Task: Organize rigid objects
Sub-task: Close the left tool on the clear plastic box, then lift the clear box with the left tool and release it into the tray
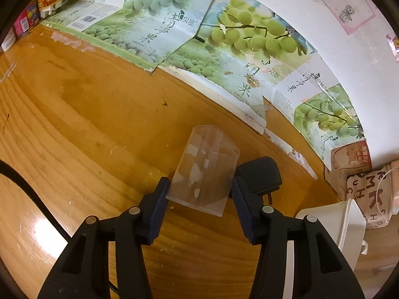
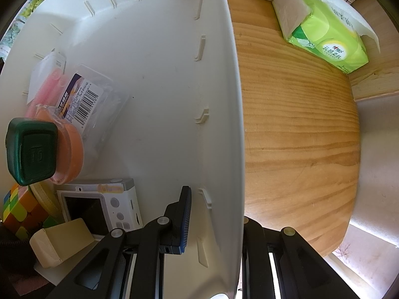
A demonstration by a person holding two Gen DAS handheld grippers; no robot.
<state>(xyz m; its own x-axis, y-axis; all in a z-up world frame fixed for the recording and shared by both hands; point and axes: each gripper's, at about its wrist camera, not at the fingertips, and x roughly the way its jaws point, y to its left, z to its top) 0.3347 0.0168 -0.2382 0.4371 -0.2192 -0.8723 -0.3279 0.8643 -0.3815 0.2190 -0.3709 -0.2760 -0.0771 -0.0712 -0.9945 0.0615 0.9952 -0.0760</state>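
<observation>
A clear plastic box [image 1: 204, 169] lies on the wooden table [image 1: 87, 124] right between my left gripper's [image 1: 200, 186] open blue fingertips [image 1: 163, 186], which flank its near end without squeezing it. A black charger plug [image 1: 261, 174] lies just right of it. My right gripper [image 2: 214, 214] straddles the wall of the white bin [image 2: 224, 99], one finger [image 2: 184, 214] inside and the other hidden outside; it seems shut on the wall. The bin holds a green cap [image 2: 31, 152], an orange disc [image 2: 72, 149], a barcoded packet [image 2: 82, 99], a white camera [image 2: 99, 206], a colour cube [image 2: 17, 209] and a beige block [image 2: 59, 241].
Fruit-print cardboard [image 1: 174, 32] lines the wall behind the table. The white bin's corner [image 1: 344, 221] shows at the right in the left wrist view, with a patterned cloth box [image 1: 369, 194] beyond. A green tissue pack [image 2: 321, 22] lies on the table right of the bin.
</observation>
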